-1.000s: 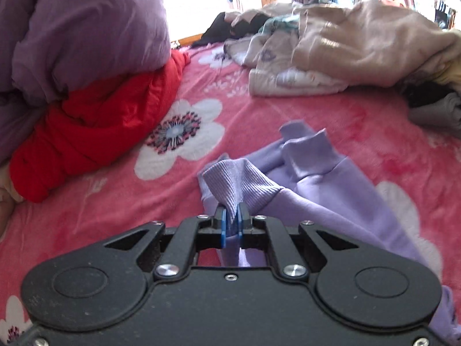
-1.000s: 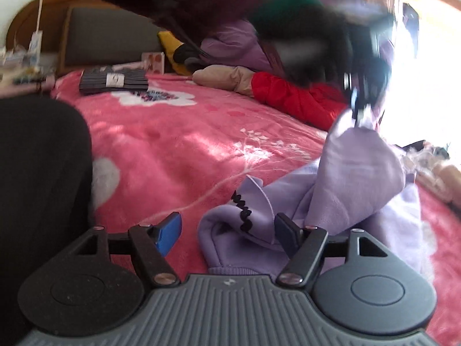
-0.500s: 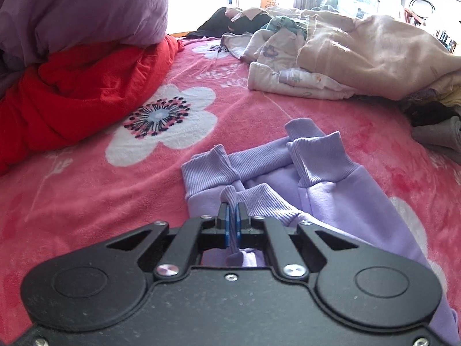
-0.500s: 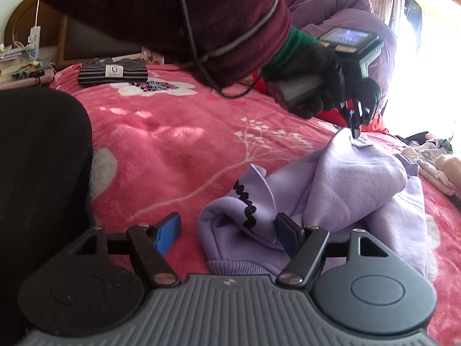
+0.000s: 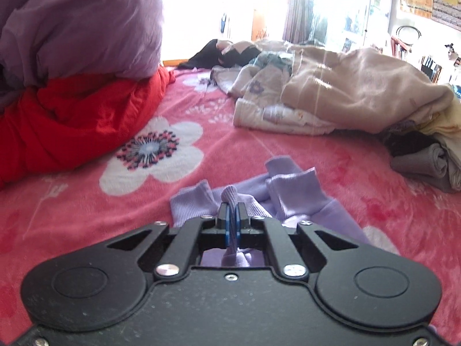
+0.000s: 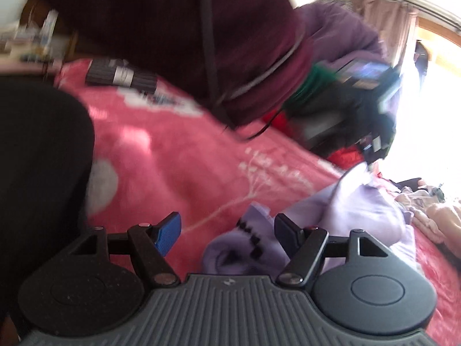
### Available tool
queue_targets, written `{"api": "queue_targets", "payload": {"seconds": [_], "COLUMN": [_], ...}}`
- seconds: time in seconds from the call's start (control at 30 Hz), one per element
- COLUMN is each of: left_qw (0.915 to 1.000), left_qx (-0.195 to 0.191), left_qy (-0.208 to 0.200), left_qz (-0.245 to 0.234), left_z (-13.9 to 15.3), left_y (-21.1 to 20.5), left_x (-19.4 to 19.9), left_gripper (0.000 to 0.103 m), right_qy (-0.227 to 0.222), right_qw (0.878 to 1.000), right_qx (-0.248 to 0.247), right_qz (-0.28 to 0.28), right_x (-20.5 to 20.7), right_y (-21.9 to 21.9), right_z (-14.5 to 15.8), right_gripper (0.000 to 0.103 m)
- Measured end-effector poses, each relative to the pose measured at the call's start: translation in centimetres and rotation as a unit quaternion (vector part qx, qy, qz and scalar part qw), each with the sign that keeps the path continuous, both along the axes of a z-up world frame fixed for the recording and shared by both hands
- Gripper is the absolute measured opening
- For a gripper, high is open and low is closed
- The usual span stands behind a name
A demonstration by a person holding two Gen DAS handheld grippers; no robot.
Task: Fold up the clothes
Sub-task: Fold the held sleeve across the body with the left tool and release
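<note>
A lilac sweatshirt (image 5: 296, 193) lies crumpled on the pink flowered blanket (image 5: 86, 201). My left gripper (image 5: 232, 214) is shut on a ribbed lilac cuff (image 5: 230, 194) and holds it just above the blanket. In the right wrist view the same sweatshirt (image 6: 360, 210) lies ahead, its black-trimmed end (image 6: 250, 239) between the jaws of my open right gripper (image 6: 227, 232). The left gripper (image 6: 371, 147) shows there too, blurred, pinching the lilac cloth at the upper right under the person's maroon sleeve (image 6: 201, 43).
A red garment (image 5: 72, 121) under a purple duvet (image 5: 80, 23) lies at the left. A pile of beige clothes (image 5: 340, 92) and a grey roll (image 5: 426, 167) lie at the back right. A folded striped garment (image 6: 121, 75) sits far back by the headboard.
The left gripper has lifted and tilted up with the cuff still in it, showing more of the far room. The right wrist view has shifted and blurred; the right gripper stays open.
</note>
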State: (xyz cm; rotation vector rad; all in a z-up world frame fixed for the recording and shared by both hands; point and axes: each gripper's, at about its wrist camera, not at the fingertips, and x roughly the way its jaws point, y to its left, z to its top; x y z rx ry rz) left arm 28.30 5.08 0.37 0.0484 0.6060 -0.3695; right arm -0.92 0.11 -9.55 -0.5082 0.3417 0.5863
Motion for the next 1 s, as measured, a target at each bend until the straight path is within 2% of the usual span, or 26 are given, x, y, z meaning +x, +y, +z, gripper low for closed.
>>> {"api": "queue_targets", "payload": {"seconds": [0.23, 0.67, 0.8, 0.93, 1.0], "left_qw": [0.9998, 0.9991, 0.9972, 0.9976, 0.9977], "left_qx": [-0.003, -0.009, 0.0, 0.012, 0.02], "left_qy": [-0.015, 0.041, 0.074, 0.065, 0.06], "left_qz": [0.016, 0.01, 0.014, 0.019, 0.025], "left_z": [0.3, -4.5, -5.9, -5.3, -4.8], "left_y": [0.8, 0.0, -0.5, -0.6, -0.5], "left_x": [0.7, 3.6, 4.3, 4.0, 3.7], "left_gripper": [0.002, 0.002, 0.002, 0.009, 0.018], "right_qy": [-0.009, -0.01, -0.008, -0.005, -0.008], "right_qw": [0.999, 0.999, 1.0, 1.0, 1.0], "right_qx": [-0.037, -0.032, -0.026, -0.012, 0.0], "right_qz": [-0.009, -0.012, -0.011, -0.012, -0.012], "right_x": [-0.2, -0.6, -0.5, -0.3, -0.5], "right_y": [1.1, 0.7, 0.5, 0.2, 0.0], "right_z": [-0.8, -1.1, -0.9, -0.4, 0.0], "right_gripper": [0.072, 0.073, 0.073, 0.073, 0.074]}}
